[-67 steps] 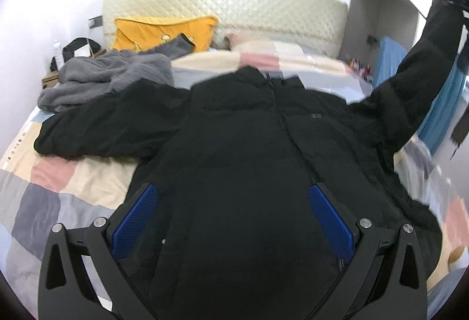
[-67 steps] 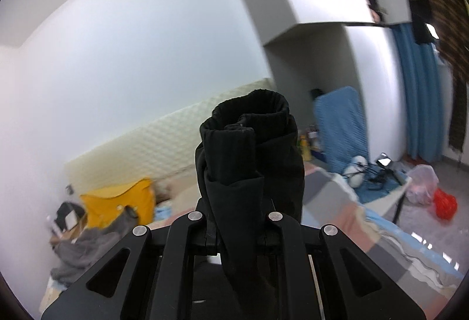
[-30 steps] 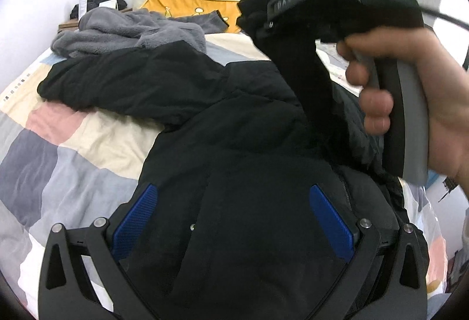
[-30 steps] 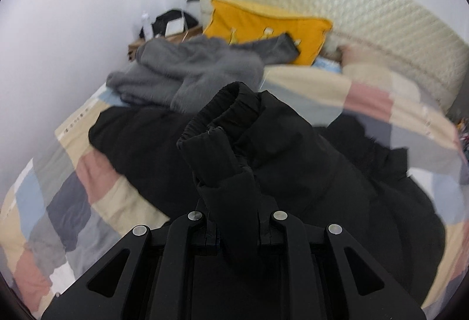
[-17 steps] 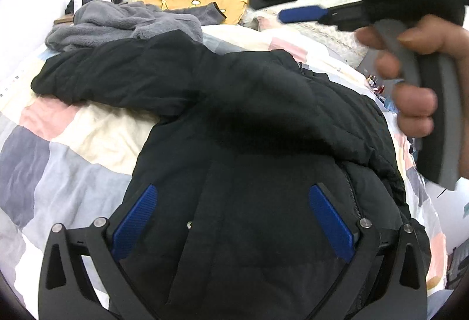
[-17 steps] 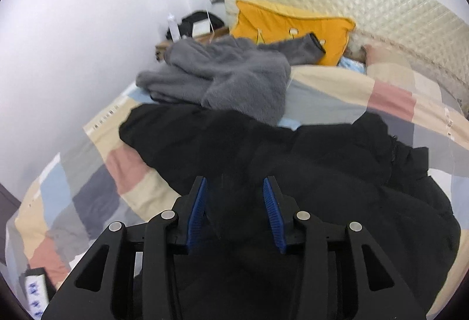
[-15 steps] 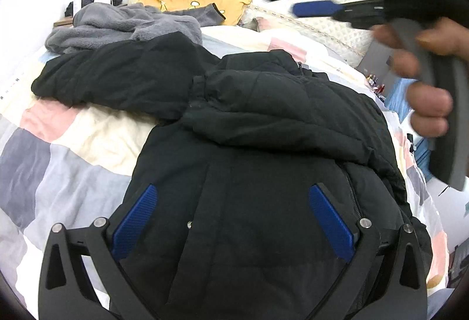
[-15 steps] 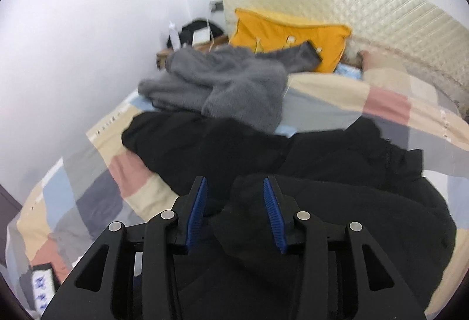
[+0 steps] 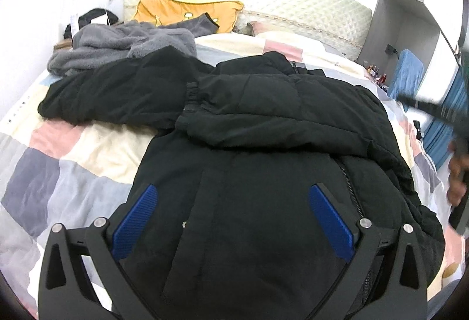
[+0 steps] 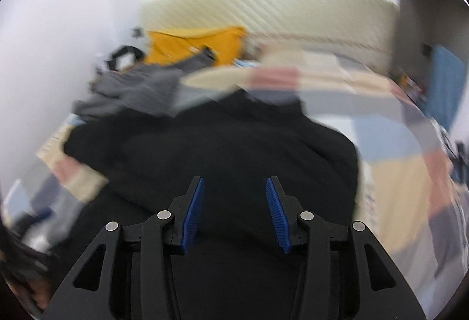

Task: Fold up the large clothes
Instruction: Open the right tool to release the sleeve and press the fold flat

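left wrist view is looking down over the black jacket (image 9: 263, 173), which is lying front-up on the patchwork quilt (image 9: 58, 167) of the bed. one sleeve (image 9: 272, 115) is lying folded across the chest, its cuff pointing toward the other sleeve (image 9: 111, 91), which is stretching out flat over the quilt. the left gripper (image 9: 233, 211) is hovering above the jacket's lower front with its blue pads (image 9: 134, 220) spread wide, holding nothing. a grey fleece garment (image 9: 123, 47) is sitting bunched beside the outstretched sleeve, and a yellow pillow (image 9: 187, 12) is leaning against the quilted headboard (image 9: 307, 12). right wrist view is coming through blurred; the right gripper (image 10: 234, 211) is showing its blue pads (image 10: 193, 211) apart with only the jacket (image 10: 234, 138) behind them, nothing between them. a hand (image 9: 457, 173) is showing at the edge of the left view.
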`<state>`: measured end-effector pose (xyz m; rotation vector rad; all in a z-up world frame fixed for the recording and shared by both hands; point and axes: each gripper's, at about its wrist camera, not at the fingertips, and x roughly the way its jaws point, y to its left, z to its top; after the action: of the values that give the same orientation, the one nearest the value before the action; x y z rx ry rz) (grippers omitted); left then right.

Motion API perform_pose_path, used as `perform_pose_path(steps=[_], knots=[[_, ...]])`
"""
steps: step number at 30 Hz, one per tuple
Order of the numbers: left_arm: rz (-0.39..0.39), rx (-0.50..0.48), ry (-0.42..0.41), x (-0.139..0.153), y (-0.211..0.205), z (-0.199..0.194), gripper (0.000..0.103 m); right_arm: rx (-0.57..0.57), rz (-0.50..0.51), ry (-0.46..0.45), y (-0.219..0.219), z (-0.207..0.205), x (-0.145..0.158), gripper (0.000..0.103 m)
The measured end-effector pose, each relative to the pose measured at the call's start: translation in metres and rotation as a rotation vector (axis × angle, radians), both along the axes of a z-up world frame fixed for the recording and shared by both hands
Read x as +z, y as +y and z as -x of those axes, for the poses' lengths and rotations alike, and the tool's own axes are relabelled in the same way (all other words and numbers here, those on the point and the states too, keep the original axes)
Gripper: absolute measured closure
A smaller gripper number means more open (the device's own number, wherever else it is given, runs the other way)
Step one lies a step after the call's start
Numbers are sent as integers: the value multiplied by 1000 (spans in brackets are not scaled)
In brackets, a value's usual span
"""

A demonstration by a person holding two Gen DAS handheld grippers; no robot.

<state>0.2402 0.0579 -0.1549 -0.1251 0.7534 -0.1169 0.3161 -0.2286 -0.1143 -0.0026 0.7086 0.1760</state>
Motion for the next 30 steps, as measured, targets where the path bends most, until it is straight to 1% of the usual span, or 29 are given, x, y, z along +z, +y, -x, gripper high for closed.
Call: perform_pose_path(steps=[4, 6, 9, 12, 14, 16, 17, 18, 19, 20, 21, 24, 25, 28, 30], knots=[[-28, 0, -5, -1, -6, 1, 0, -84, 19, 68, -40, -3, -37, 61], [-35, -5, -3, -3, -8, 2, 0, -115, 51, 109, -55, -9, -53, 61], [-46, -7, 4, -7, -13, 0, 0, -141, 33, 163, -76, -13, -73, 61], [-47, -9, 21, -11, -15, -4, 0, -144, -2, 232, -93, -13, -98, 61], [-47, -9, 30, -14, -16, -5, 0, -132, -23, 257, -98, -9, -107, 61], [-49, -9, 35, -16, -16, -6, 0, -114, -6, 264, -97, -6, -112, 61], [-51, -9, 35, -16, -17, -6, 0, -104, 6, 270, -95, -6, -113, 60], [-55, -7, 35, -16, -16, -6, 0, -85, 18, 282, -92, -6, -115, 55], [-54, -5, 35, -17, -16, -7, 0, -61, 16, 298, -91, -7, -118, 49], [-54, -4, 37, -17, -16, -7, 0, -36, 10, 316, -88, -6, -121, 39], [-53, -3, 39, -18, -17, -8, 0, -7, 19, 327, -85, -5, -124, 39], [-49, 0, 46, -20, -16, -9, 0, -15, 125, 296, -79, -2, -128, 39], [-49, 0, 46, -20, -16, -9, 0, -24, 132, 290, -80, -2, -128, 39], [-50, 3, 40, -20, -15, -8, 0, -70, 83, 263, -90, -7, -126, 39], [-51, 3, 38, -20, -15, -8, 0, -89, 83, 239, -92, -7, -124, 40]])
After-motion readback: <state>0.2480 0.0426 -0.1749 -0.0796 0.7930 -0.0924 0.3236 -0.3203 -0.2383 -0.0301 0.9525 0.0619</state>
